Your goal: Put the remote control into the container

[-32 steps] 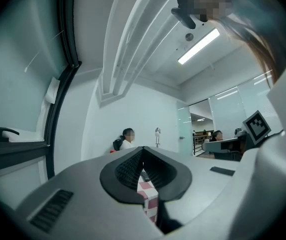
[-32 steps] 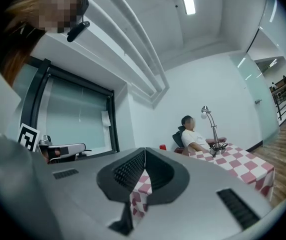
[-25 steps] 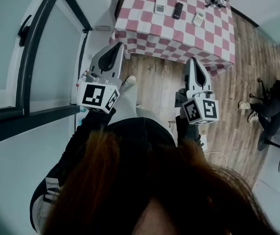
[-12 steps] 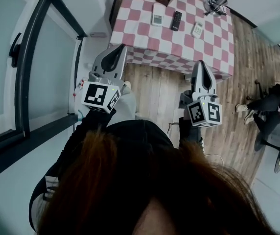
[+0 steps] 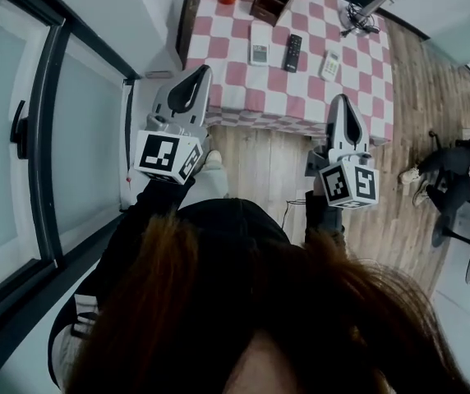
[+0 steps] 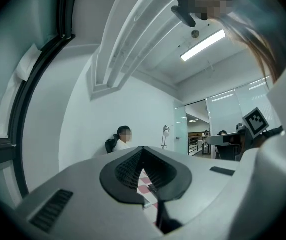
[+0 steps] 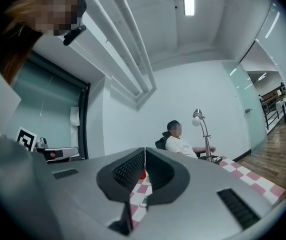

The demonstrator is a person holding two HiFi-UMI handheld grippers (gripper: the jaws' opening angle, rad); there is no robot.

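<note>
The black remote control lies on the checkered table, on the person's side of the brown container, its long axis running toward the container — well ahead of both grippers. The left gripper and right gripper each have their fingers closed on nothing — the right looks the nearer.

Setting: office. Glass partition walls are lining the room, a strip light is glowing overhead, and a person is sitting in a swivel chair behind the checkered desk, which is carrying a desk lamp.
</note>
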